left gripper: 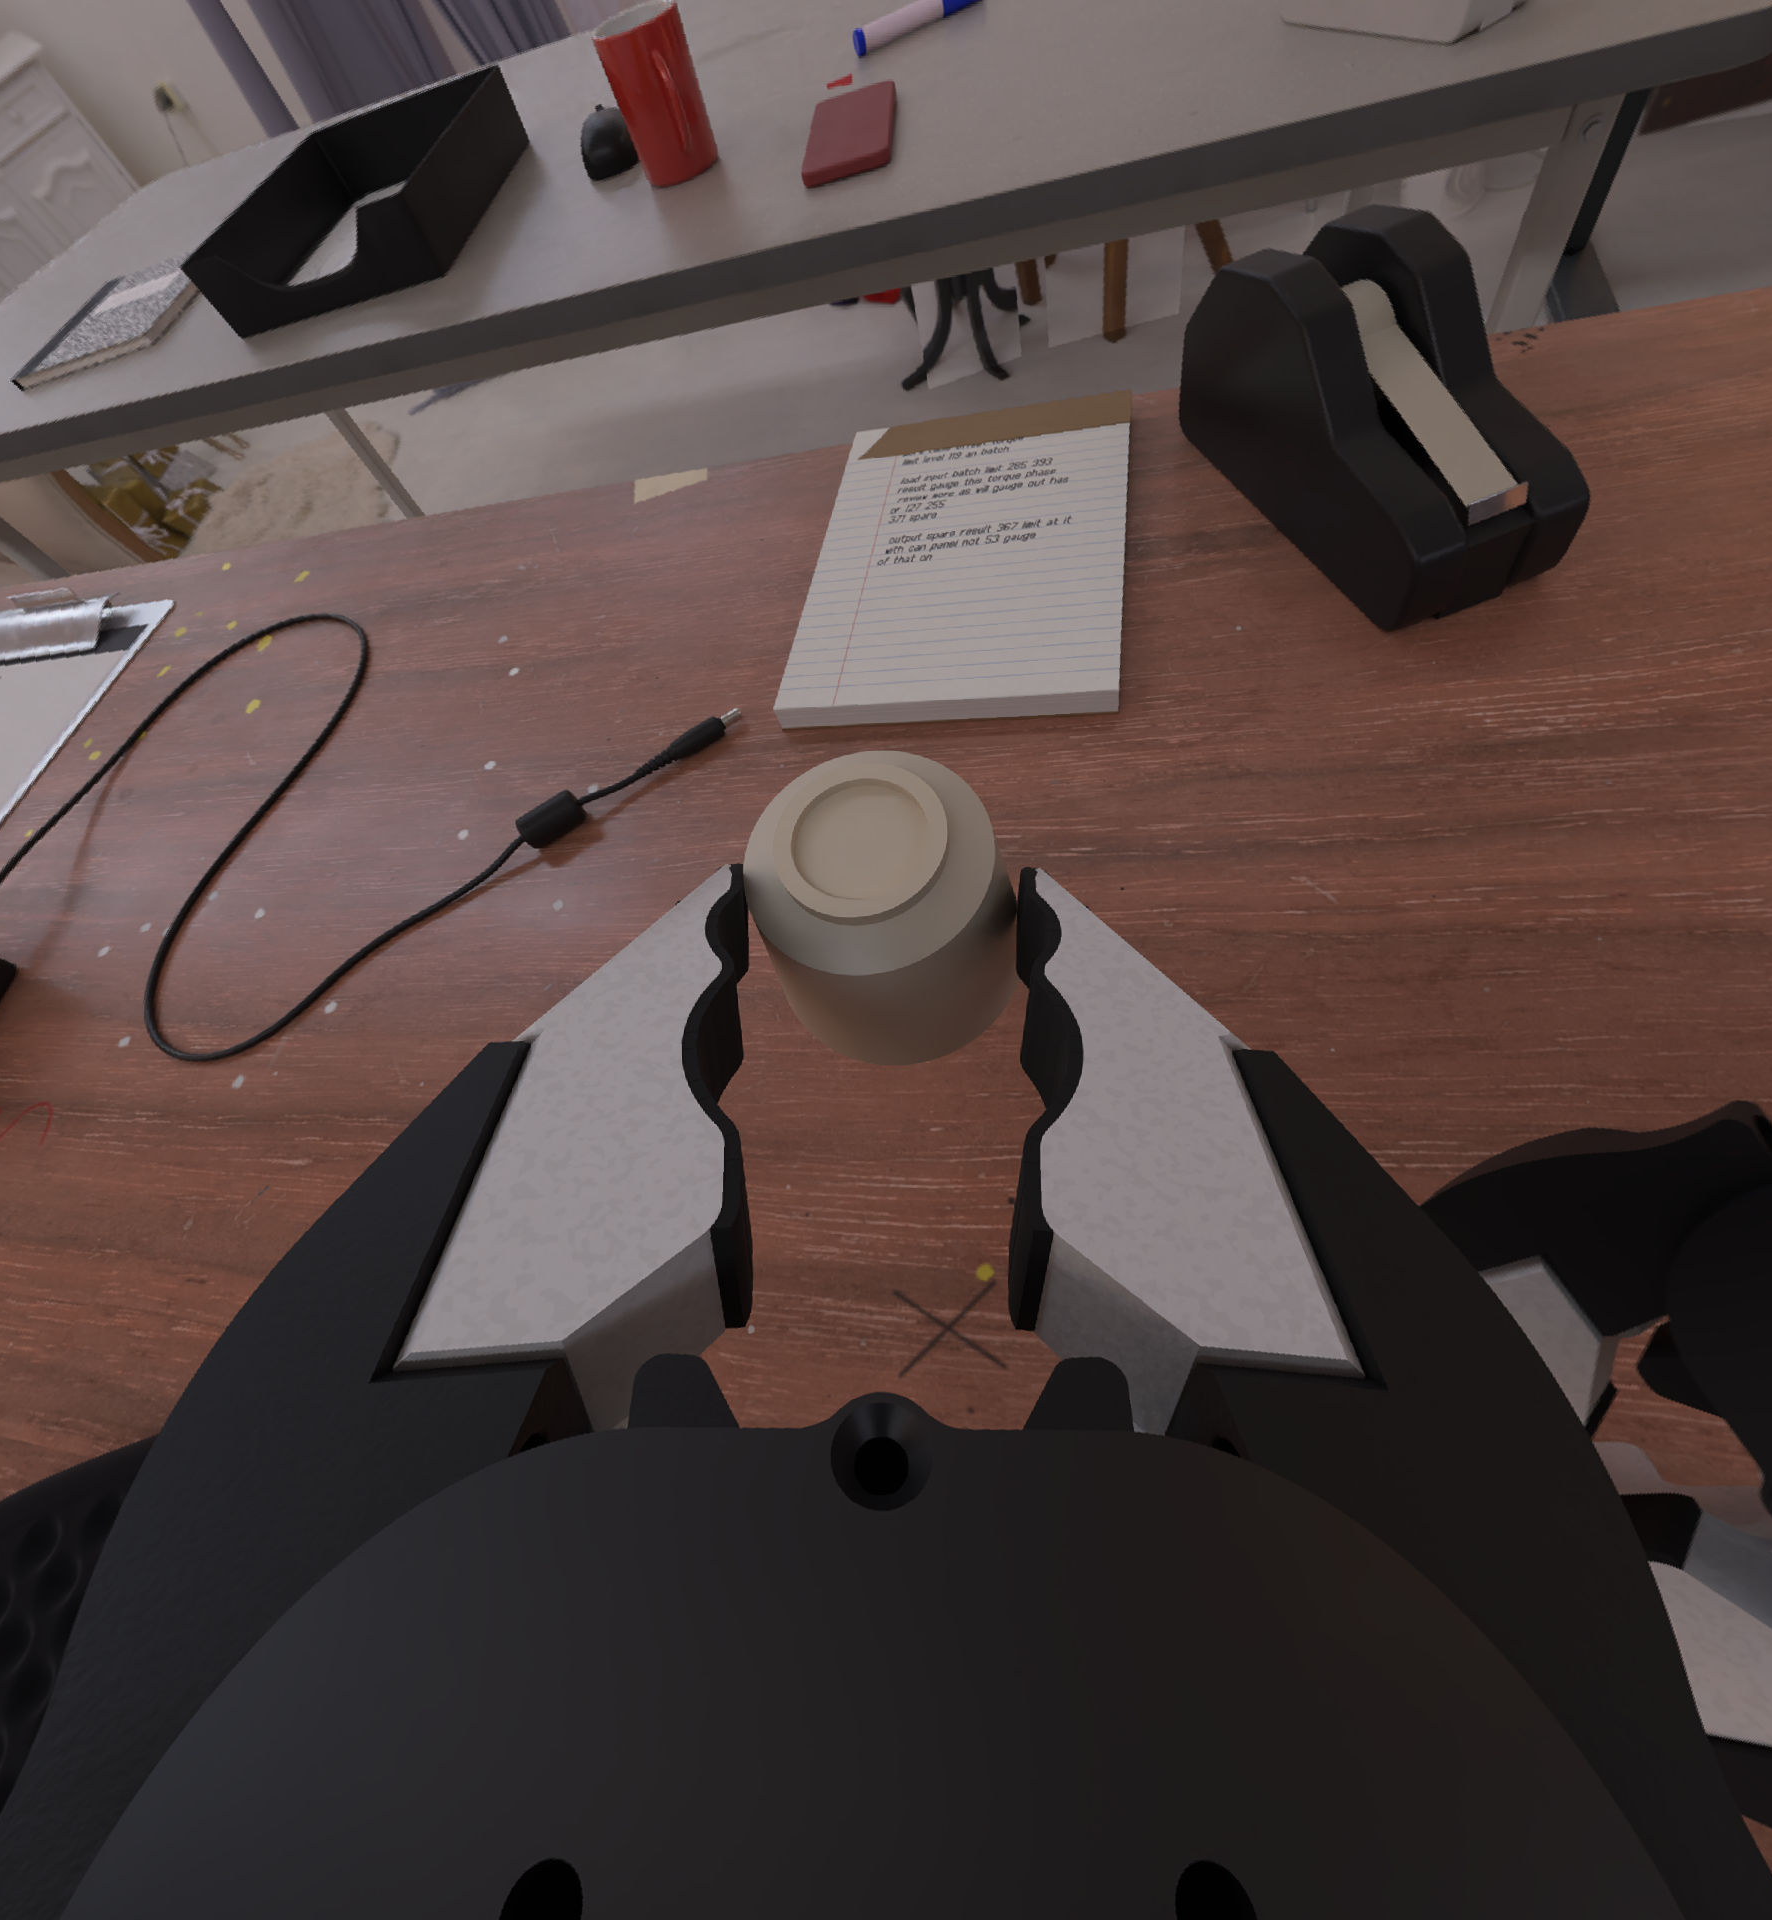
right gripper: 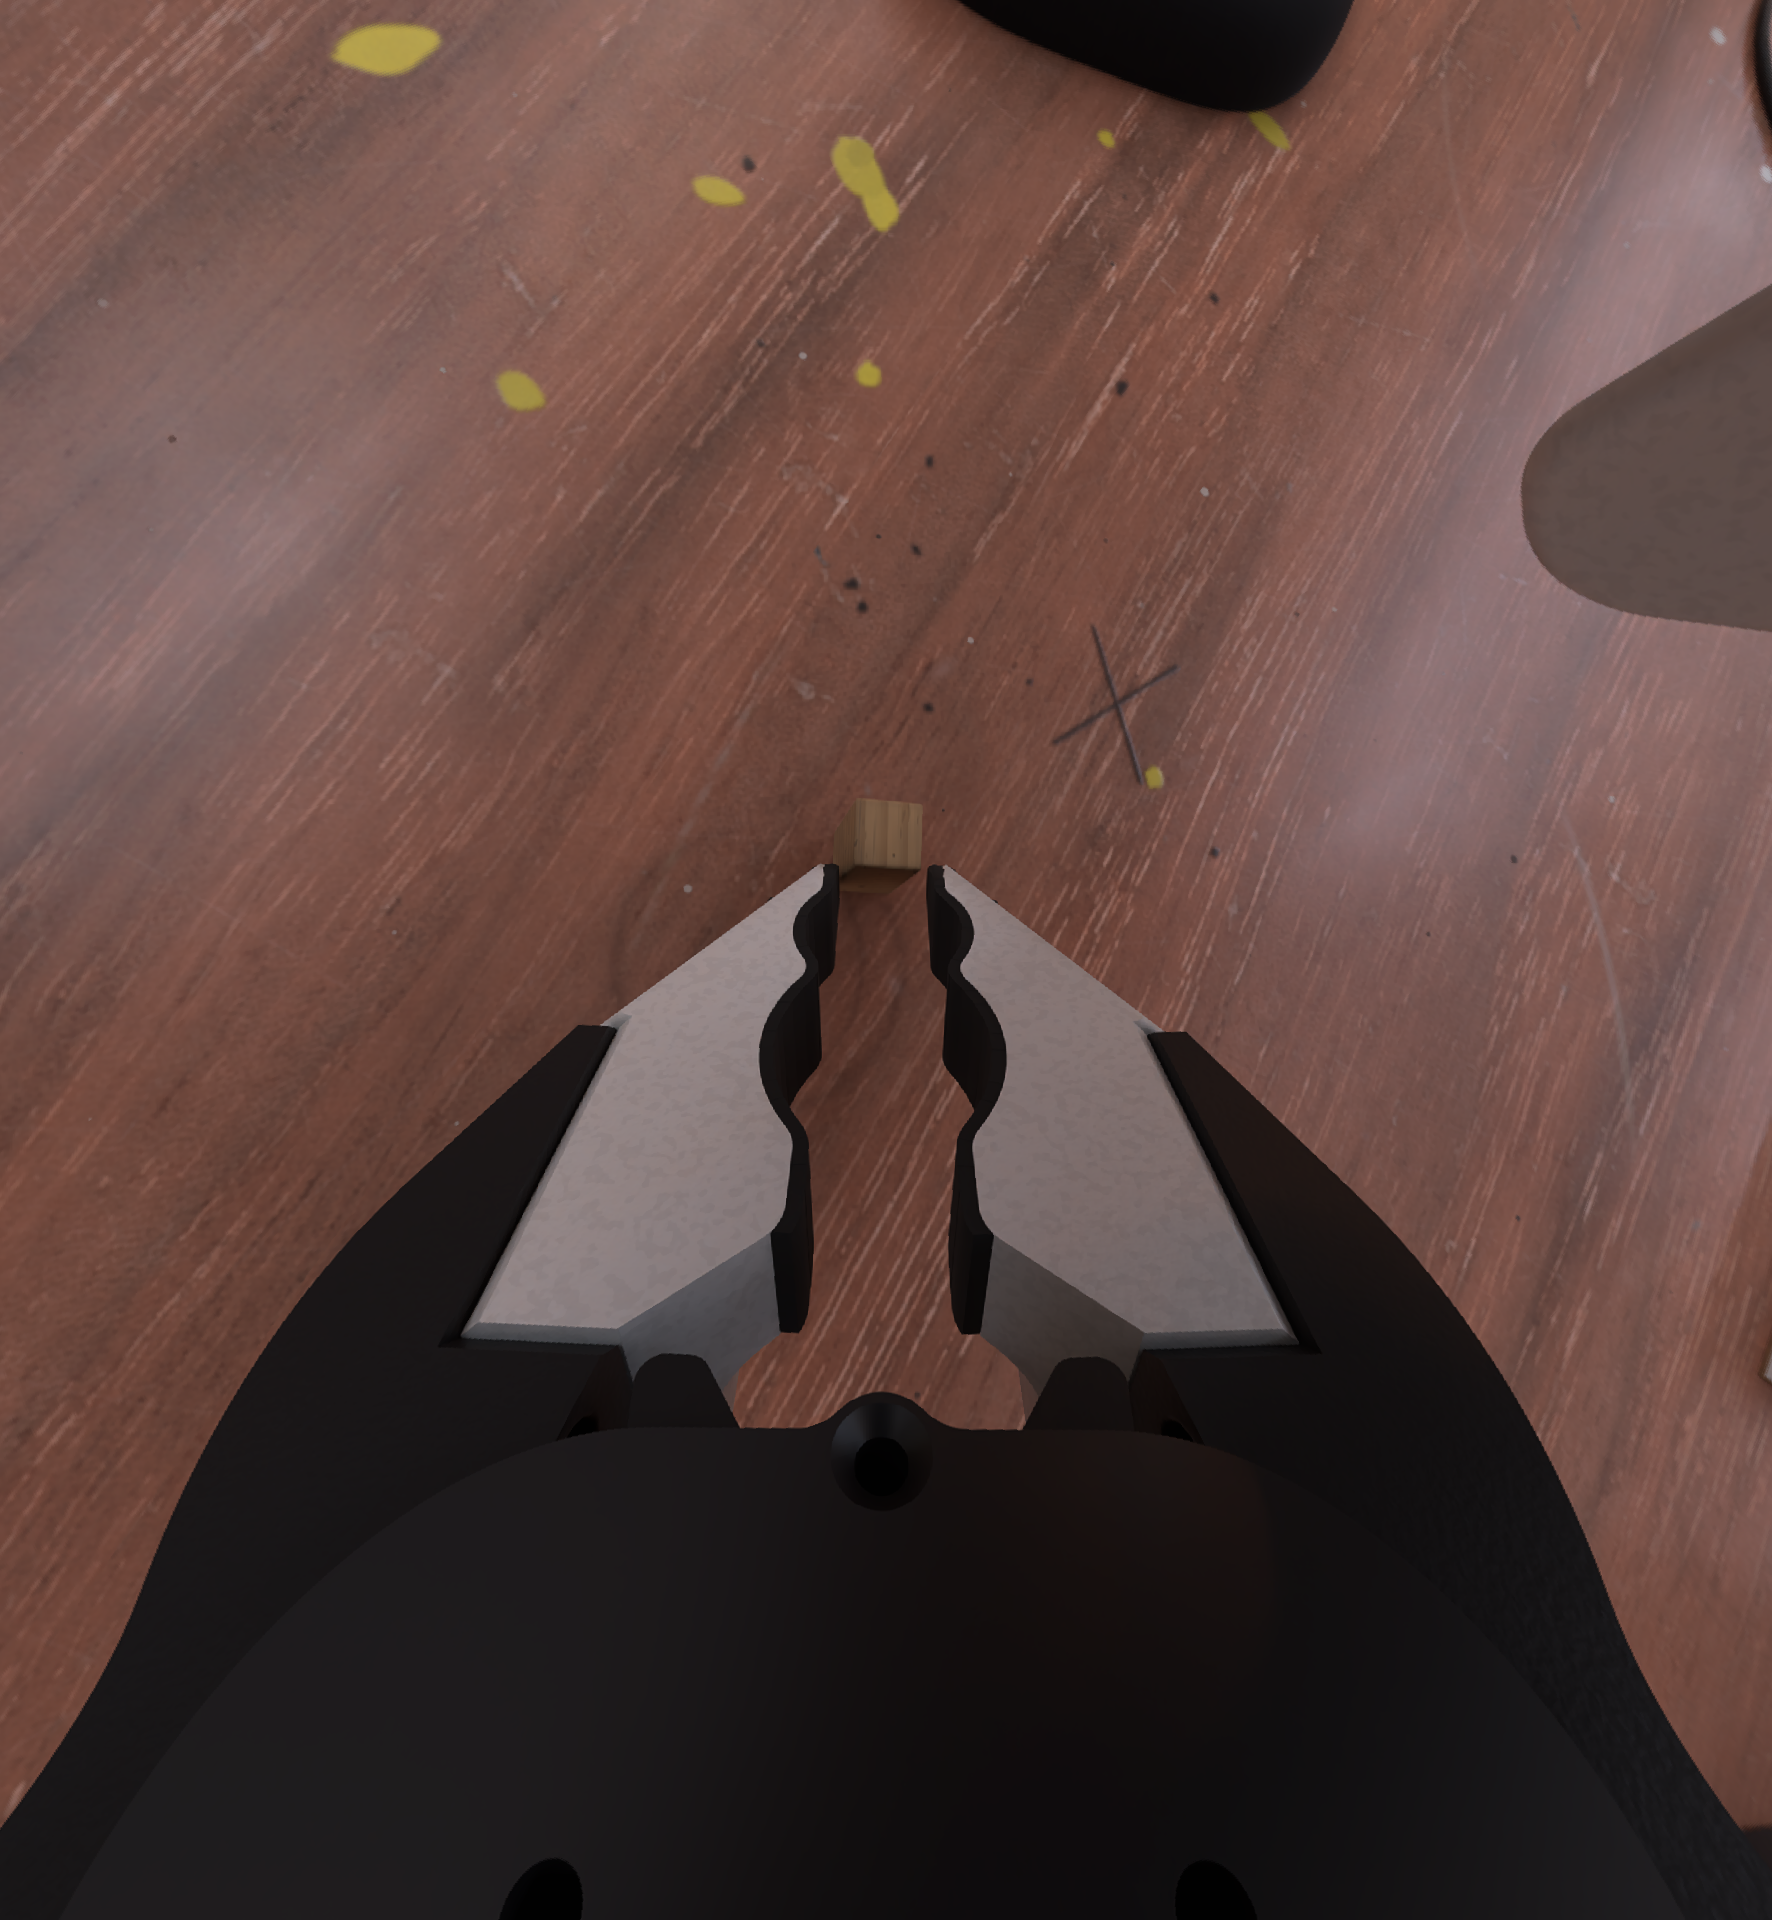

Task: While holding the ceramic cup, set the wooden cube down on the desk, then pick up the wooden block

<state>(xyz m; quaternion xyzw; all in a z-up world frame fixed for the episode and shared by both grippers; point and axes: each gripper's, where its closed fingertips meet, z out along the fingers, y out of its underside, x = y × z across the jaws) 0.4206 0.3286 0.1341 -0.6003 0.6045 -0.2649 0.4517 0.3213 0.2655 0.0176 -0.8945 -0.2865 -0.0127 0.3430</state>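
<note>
**Cup held, cube at the right tongs' tips**

The cup (left gripper: 877, 914) is gripped sideways between the fingers of the left tongs (left gripper: 880, 883), its base turned toward the camera, and is held clear above the desk (left gripper: 1381, 935), short of the far edge where the notepad (left gripper: 965, 582) and tape dispenser (left gripper: 1381, 416) stand.

In the right wrist view, the cube (right gripper: 880, 844) is seen just beyond the tips of the right tongs (right gripper: 882, 878), dead ahead along the fingers and centred on the gap. A narrow gap is kept between the fingers, slightly wider than the cube; whether the cube is touched or already rests on the desk cannot be told. No long axis is shown by the cube.

The block is not identified in either view. The right tongs are judged the free ones for it.
</note>
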